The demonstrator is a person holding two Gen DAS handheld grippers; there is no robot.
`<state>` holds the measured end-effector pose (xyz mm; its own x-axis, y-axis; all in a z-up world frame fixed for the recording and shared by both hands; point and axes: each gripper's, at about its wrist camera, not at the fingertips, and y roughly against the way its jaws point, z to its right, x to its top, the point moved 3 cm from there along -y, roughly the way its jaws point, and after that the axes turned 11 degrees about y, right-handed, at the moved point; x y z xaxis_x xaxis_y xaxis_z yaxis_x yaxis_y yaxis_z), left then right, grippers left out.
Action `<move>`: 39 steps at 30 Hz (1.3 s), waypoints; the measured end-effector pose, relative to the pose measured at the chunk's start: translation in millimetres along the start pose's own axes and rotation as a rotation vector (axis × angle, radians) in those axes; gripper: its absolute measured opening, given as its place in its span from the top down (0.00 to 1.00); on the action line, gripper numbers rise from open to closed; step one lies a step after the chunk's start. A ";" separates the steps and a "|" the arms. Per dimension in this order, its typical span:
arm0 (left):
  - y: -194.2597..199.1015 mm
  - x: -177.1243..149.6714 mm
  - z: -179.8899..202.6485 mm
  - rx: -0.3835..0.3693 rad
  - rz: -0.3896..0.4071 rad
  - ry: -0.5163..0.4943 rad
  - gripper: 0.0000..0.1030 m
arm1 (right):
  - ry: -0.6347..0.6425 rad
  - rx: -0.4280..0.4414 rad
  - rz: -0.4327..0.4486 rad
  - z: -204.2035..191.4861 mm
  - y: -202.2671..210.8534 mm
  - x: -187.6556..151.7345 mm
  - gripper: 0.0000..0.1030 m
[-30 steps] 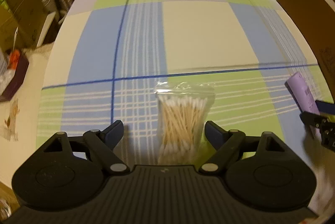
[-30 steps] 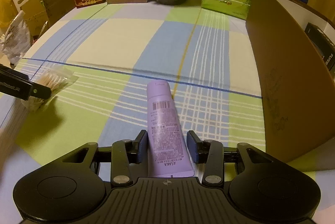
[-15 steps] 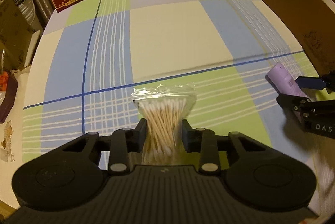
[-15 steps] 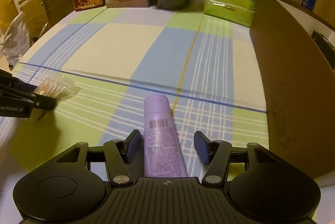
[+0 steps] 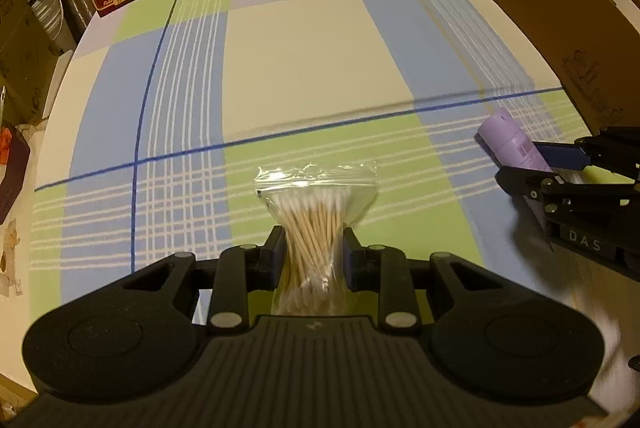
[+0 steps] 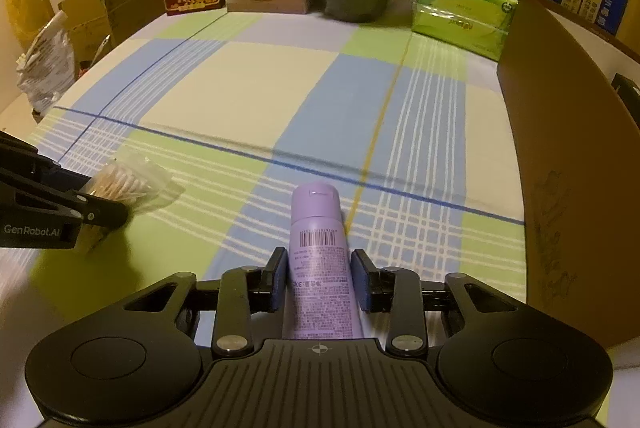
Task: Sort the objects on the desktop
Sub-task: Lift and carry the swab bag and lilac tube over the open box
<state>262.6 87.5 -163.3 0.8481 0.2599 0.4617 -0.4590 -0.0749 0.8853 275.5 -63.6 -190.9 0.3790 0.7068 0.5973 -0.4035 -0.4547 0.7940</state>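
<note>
Left wrist view, risk: thin slippery plastic of the bag of cotton swabs (image 5: 316,224), pinched low and waisted in; likely to slide or let the sticks shift once lifted off the checked tablecloth (image 5: 304,63).
Left wrist view, jaws: left gripper (image 5: 313,260) closing the last bit, both pads pressing the bag's sides, nearly together, bundle squeezed between.
Left wrist view, swab bag place: on the green square near the cloth's front, zip edge pointing away.
Right wrist view, risk: smooth, rounded purple tube (image 6: 320,260); uneven squeeze could roll or squirt it out sideways, or knock it against the brown cardboard box (image 6: 568,163) close on the right.
Right wrist view, jaws: right gripper (image 6: 320,280) closing, tube between; left pad touching, right pad showing a sliver of gap, so no firm pinch yet.
Right wrist view, tube place: flat on the cloth, cap pointing away, near the yellow line.
</note>
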 end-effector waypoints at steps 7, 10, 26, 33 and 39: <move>8.8 -10.9 5.6 -0.017 -0.021 0.008 0.77 | -0.015 0.054 -0.009 -4.5 15.1 -15.6 0.70; 13.8 -16.0 10.2 -0.033 -0.031 0.010 0.78 | -0.047 0.085 -0.014 -2.6 23.8 -24.1 0.70; 74.7 -28.8 72.7 -0.154 0.035 -0.020 0.78 | -0.153 0.162 0.028 31.7 106.0 -61.5 0.70; 106.3 -15.7 126.1 -0.237 0.106 -0.071 0.78 | -0.170 0.140 0.129 64.7 162.5 -61.4 0.70; 122.0 -3.0 167.4 -0.288 0.151 -0.116 0.78 | -0.212 0.090 0.177 98.6 195.6 -64.4 0.70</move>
<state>248.4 -83.5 -47.3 0.7815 0.1546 0.6044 -0.6237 0.1753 0.7617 254.3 -251.5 -62.9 0.4793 0.4874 0.7299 -0.4067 -0.6136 0.6768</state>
